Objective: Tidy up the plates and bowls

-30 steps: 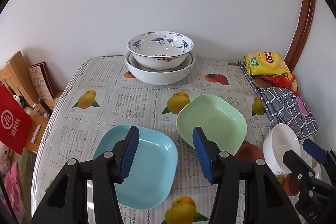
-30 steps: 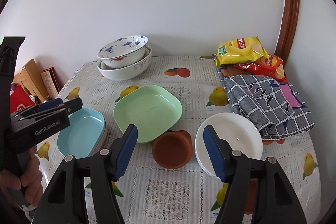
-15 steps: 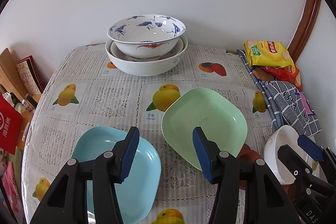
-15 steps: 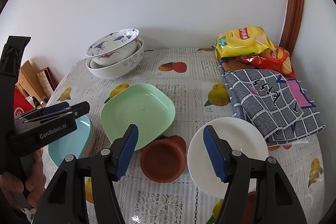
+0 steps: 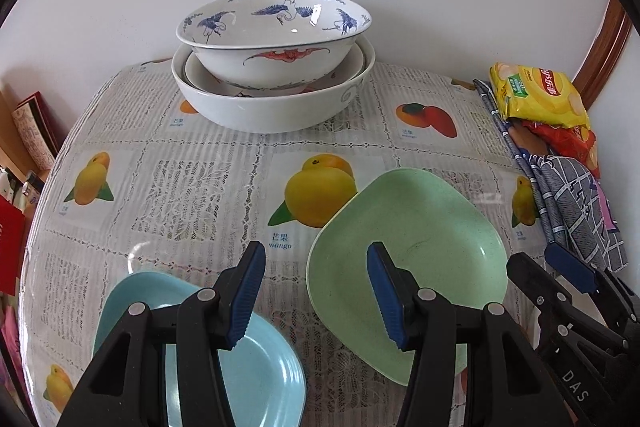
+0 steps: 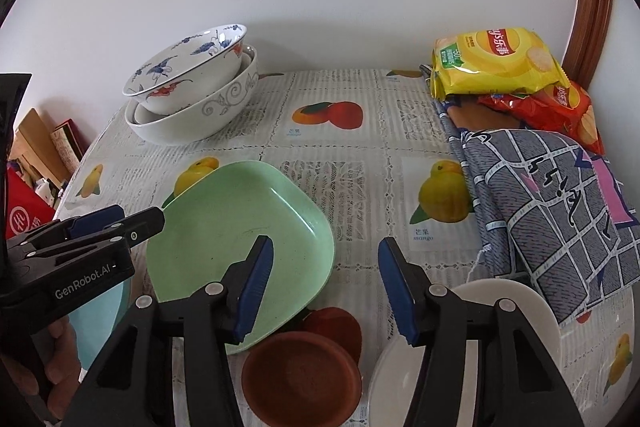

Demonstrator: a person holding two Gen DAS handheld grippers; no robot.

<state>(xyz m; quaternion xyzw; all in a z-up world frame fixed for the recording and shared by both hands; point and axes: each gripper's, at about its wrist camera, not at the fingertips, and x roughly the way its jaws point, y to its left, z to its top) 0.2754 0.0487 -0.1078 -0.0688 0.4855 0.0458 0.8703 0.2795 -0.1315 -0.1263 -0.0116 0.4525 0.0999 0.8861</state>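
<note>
1. Both tools have pushed forward over the desk since a second ago, so the stacked bowls look much nearer and the blue plate has slid down toward the bottom edge of the left wrist view.
2. From the left wrist: the left tool [image 5: 316, 291] hangs wide open with nothing between its blue pads, above the bare cloth between two plates. The blue plate [image 5: 256, 375] lies flat at its lower left, partly hidden under the left finger. The green plate [image 5: 420, 247] lies to its right, with the right finger over the plate's near left edge. Far back by the wall, the crane-painted bowl [image 5: 276, 39] sits tilted inside the large white bowl [image 5: 272, 107]. The chip bags [image 5: 540, 95] and the checked cloth [image 5: 576, 203] lie at the right edge of the desk [image 5: 200, 187]. The right tool [image 5: 568, 279] shows at the far right.
3. From the right wrist: the right tool [image 6: 326, 285] is also spread open and holds nothing. Its left finger overlaps the green plate [image 6: 236, 227]; its right finger reaches over the white bowl [image 6: 516, 301] at lower right. The brown dish [image 6: 300, 371] sits between those two, tucked just under the green plate's near corner. The left tool [image 6: 120, 223] enters from the left, beside the green plate.
</note>
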